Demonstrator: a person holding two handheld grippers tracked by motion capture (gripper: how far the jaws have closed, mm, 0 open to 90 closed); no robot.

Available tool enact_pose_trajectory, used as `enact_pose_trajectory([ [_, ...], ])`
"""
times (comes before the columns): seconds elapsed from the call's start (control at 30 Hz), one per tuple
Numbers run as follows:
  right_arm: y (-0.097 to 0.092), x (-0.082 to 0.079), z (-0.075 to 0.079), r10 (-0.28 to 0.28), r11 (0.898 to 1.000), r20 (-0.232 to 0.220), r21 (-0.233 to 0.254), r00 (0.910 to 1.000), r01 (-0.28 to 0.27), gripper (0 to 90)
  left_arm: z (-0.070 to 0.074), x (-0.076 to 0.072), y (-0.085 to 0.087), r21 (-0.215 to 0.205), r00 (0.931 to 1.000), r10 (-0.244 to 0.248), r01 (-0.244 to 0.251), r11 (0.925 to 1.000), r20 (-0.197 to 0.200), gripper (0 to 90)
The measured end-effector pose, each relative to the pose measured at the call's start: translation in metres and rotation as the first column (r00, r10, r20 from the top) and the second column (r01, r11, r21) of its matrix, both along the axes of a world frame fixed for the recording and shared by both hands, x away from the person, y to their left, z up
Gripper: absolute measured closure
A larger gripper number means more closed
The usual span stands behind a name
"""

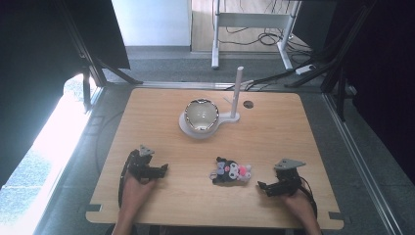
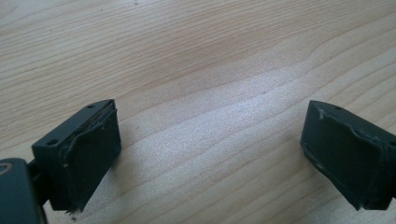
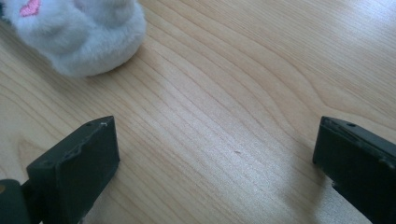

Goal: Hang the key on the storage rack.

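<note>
Light wooden bench (image 1: 274,132), rounded corners, grain visible; small dark round hole (image 1: 248,104) near far edge. Shiny rounded metal bowl (image 1: 201,115) sits on a white flat base (image 1: 188,128); white upright post (image 1: 238,90) rises from the same base just right of the bowl. Black, white and pink plush toy (image 1: 231,171) lies on the near half of the bench, well apart from the bowl. Grey floor beyond, with white-legged frame (image 1: 252,20) and dark cables (image 1: 274,39).
</note>
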State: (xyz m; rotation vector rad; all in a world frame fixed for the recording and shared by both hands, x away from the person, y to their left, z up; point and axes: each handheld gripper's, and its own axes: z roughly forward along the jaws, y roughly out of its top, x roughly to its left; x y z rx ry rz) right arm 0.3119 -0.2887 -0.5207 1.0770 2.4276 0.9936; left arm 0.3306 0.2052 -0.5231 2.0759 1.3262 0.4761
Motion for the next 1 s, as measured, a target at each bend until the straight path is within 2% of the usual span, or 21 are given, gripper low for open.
enact_pose_trajectory([
  [0.77,-0.0004,0.0007,0.0006,0.005,1.000,-0.007,-0.001,1.0000,-0.005,0.0,0.0001,0.0006,0.0000,0.002,1.0000,-0.002,0.002,1.0000,-0.002,4.5],
  [1.0,-0.0003,0.0015,0.0036,0.009,1.000,-0.019,-0.027,0.9998,-0.010,0.6,0.0001,0.0006,0.0000,0.002,1.0000,-0.002,0.002,1.0000,-0.002,4.4],
])
